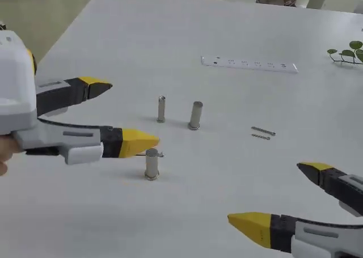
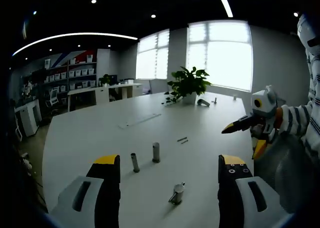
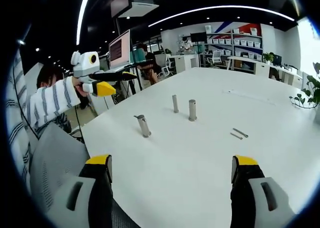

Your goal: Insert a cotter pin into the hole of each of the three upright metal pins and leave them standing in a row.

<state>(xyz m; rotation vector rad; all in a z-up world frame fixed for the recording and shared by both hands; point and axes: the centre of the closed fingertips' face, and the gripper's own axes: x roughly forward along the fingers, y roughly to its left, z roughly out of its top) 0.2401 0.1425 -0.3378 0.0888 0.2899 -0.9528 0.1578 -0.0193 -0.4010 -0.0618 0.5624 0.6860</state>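
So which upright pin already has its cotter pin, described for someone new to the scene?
On the white table, short of the power strip, stand three metal pins. It is the near pin, beside the left gripper. Unlike the far pins, it has a cotter pin through its top.

Office: long white meeting table, desks, storage shelving, wall monitor, potted plant.

Power strip, potted plant

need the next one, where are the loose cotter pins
Head view: the two loose cotter pins lie side by side on the table, right of the upright metal pins.
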